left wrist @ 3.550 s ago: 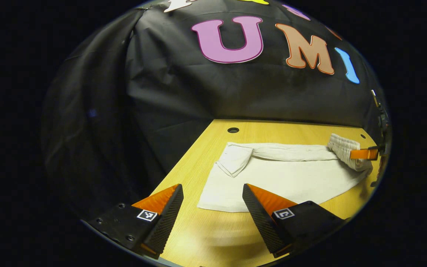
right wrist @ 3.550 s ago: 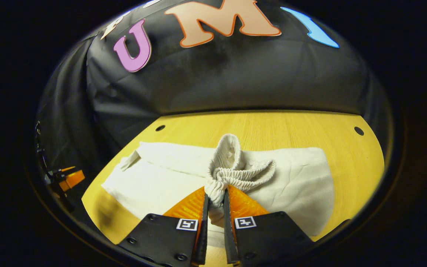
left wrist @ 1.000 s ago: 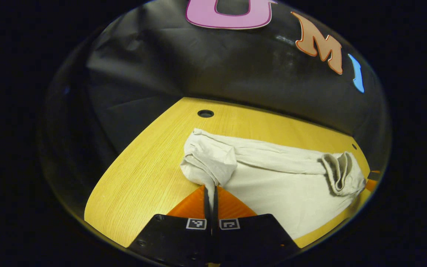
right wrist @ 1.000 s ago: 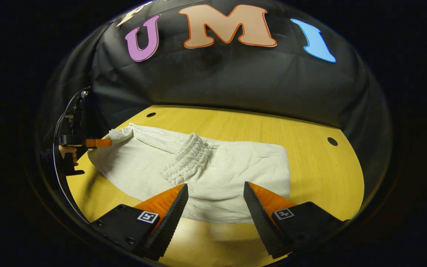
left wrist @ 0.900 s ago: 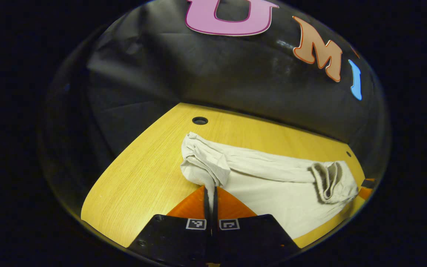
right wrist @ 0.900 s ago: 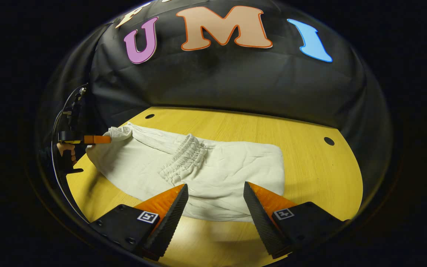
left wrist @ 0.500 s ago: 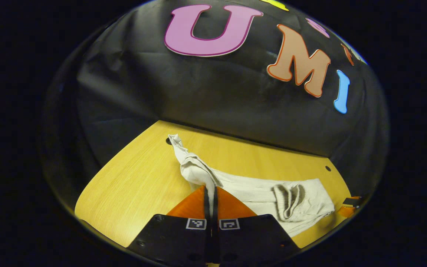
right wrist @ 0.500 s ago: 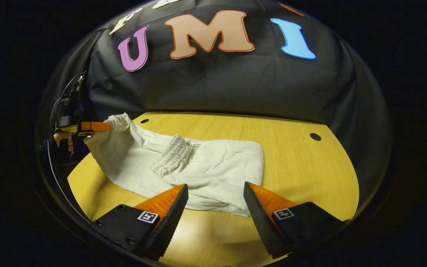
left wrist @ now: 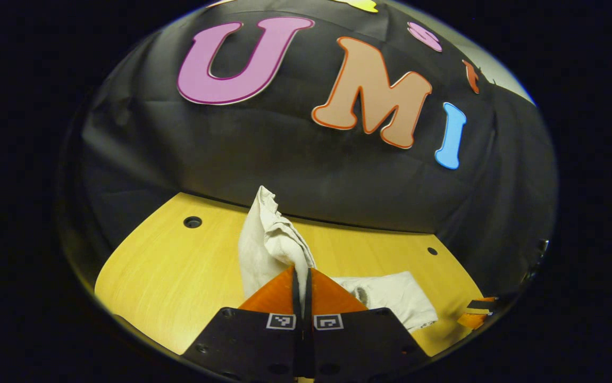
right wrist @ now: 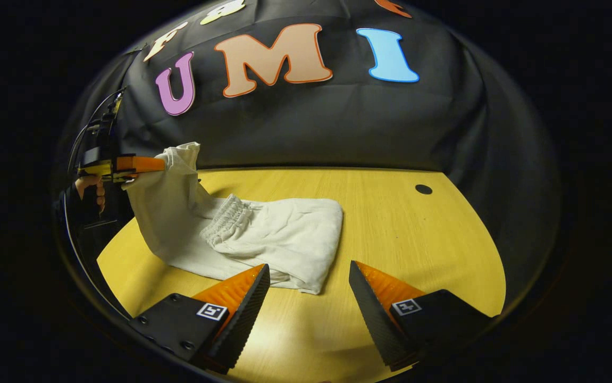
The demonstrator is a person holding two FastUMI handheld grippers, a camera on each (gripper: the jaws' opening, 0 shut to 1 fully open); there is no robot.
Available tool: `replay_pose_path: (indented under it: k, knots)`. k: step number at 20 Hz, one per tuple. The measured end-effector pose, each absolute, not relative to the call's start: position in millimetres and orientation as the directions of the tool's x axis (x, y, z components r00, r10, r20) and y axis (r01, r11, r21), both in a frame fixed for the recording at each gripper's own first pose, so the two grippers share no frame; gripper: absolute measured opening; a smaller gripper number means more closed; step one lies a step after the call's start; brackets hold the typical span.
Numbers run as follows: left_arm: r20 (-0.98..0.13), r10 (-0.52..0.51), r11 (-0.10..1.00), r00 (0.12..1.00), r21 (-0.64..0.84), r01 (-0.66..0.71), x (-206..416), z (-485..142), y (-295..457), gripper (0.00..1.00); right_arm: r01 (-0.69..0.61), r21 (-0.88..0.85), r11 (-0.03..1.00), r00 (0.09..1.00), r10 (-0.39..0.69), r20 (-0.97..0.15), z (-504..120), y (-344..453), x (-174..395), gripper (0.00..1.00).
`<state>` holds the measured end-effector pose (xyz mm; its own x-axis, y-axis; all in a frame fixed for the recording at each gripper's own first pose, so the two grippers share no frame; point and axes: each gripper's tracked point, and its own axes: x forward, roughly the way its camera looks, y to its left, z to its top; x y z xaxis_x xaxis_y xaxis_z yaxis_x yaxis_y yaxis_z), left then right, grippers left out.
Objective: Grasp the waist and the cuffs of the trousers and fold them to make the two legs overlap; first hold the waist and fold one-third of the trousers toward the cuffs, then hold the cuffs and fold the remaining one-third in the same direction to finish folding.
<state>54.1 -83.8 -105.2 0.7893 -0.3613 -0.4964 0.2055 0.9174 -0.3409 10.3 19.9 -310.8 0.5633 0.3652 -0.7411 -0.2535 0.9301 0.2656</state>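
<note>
The off-white trousers [right wrist: 279, 234] lie on the wooden table [right wrist: 417, 239], their elastic waist [right wrist: 226, 215] folded over onto the legs. My left gripper [left wrist: 301, 276] is shut on the cuff end [left wrist: 268, 239] and holds it up off the table, so the cloth hangs from its fingers. In the right gripper view the left gripper [right wrist: 154, 165] shows at the far left, with the cuffs [right wrist: 181, 159] raised well above the table. My right gripper [right wrist: 308, 276] is open near the table's front edge, with nothing between its fingers, just short of the folded cloth.
The table has round holes [left wrist: 192, 222] [right wrist: 423, 189] near its back corners. A hand [right wrist: 90, 191] holds the left gripper at the far left of the right gripper view. The black booth wall [right wrist: 311, 122] stands close behind the table.
The left gripper has lifted the cuff end higher off the table and carried it toward the waist. The right gripper stays open and has drawn back a little from the cloth.
</note>
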Motion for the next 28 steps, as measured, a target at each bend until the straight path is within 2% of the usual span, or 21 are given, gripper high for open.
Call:
replay_pose_path:
  k: [6,7,8,15,24,25,26,28]
  knots:
    - [-0.467,-0.459,0.880,0.756,-0.357,0.314,53.2,-88.2,-159.5,0.00,-0.204,0.252,0.946,0.584,0.325,-0.744,-305.4,-18.3,-1.8,0.96]
    - [-0.463,-0.473,0.874,0.750,-0.357,0.330,52.6,-85.7,-171.6,0.00,-0.195,0.248,0.949,0.588,0.316,-0.745,-304.3,-25.7,-4.5,0.92]
    - [-0.458,-0.488,0.867,0.743,-0.357,0.348,51.8,-83.6,-184.2,0.00,-0.186,0.245,0.951,0.590,0.308,-0.746,-303.0,-32.0,-5.8,0.96]
    - [-0.470,-0.575,0.817,0.670,-0.379,0.435,41.7,-93.4,-266.1,0.00,-0.114,0.219,0.969,0.598,0.244,-0.763,-300.2,-77.8,-28.3,0.96]
    - [-0.573,-0.585,0.809,0.574,-0.365,0.461,8.9,-151.5,-320.4,0.00,-0.045,0.197,0.979,0.605,0.184,-0.774,-298.3,-113.2,-46.7,0.96]
    - [-0.580,-0.587,0.807,0.565,-0.363,0.466,2.3,-157.9,-324.9,0.00,-0.042,0.196,0.980,0.608,0.181,-0.773,-297.5,-115.8,-49.2,0.92]
    - [-0.588,-0.585,0.808,0.559,-0.355,0.471,-2.7,-163.0,-328.8,0.00,-0.039,0.200,0.979,0.609,0.182,-0.772,-296.9,-117.7,-50.4,0.96]
    - [-0.602,-0.582,0.808,0.547,-0.352,0.473,-13.0,-176.7,-334.6,0.00,-0.046,0.211,0.976,0.610,0.195,-0.768,-296.1,-118.6,-53.7,0.96]
